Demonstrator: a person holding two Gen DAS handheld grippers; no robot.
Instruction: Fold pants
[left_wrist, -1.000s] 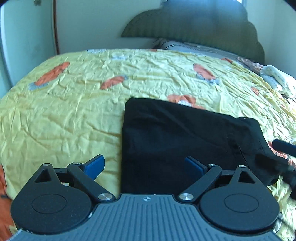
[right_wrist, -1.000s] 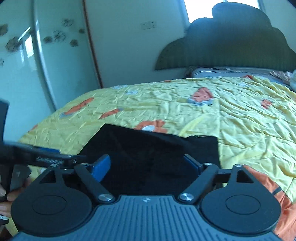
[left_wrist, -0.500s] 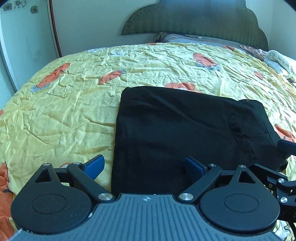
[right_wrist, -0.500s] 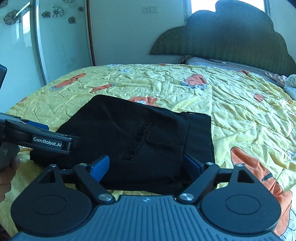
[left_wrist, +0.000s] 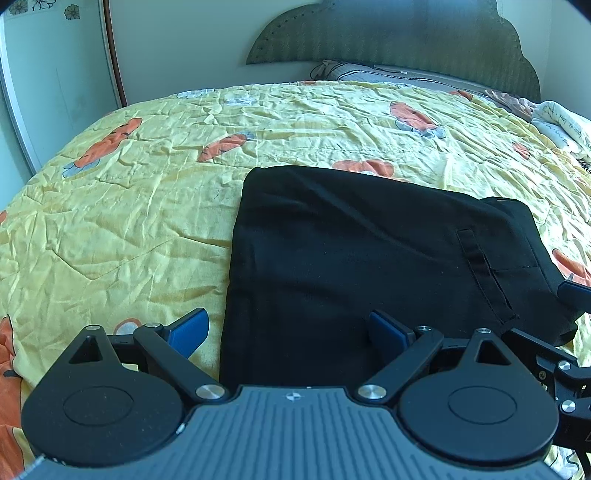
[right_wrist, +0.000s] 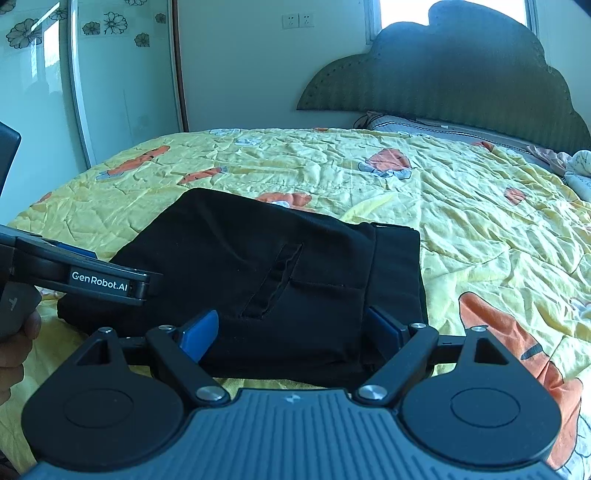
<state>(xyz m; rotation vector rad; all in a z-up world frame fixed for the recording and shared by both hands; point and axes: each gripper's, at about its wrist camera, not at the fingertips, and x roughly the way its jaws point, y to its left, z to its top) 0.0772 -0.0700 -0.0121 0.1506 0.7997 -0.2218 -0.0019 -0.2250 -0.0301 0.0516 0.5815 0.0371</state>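
A bedroom, daylight coming through the window above a dark scalloped headboard (right_wrist: 443, 74), and a wide bed under a crumpled yellow quilt (left_wrist: 129, 221) printed with orange carrots. At the far left stands a glass sliding door (right_wrist: 122, 81) with flower decals; pillows (left_wrist: 406, 74) lie along the head edge of the bed.

Toward the foot edge of the bed, roughly midway across, lie the black pants (left_wrist: 351, 251), already doubled into a compact, flat rectangle. A welt pocket (right_wrist: 273, 280) shows on top and the waistband end points toward the right side of the bed.

The left gripper (left_wrist: 288, 328) hovers just off the foot edge, over the left near corner of the bundle, its blue pads spread wide with nothing between them. One pad sits over bare quilt, the other over black cloth, but I can't tell whether either touches. The right gripper (right_wrist: 295, 332) hangs near the waistband end, jaws likewise wide apart and empty, and the cloth lies slack beneath it.

To my eye the folding looks nearly done: edges are fairly square and the stack lies flat. What remains, if anything, would be one last fold, taking the left end across onto the waistband end, or simply a smoothing press. That would need both claws to come down and pinch all layers together so the stack does not slide apart.
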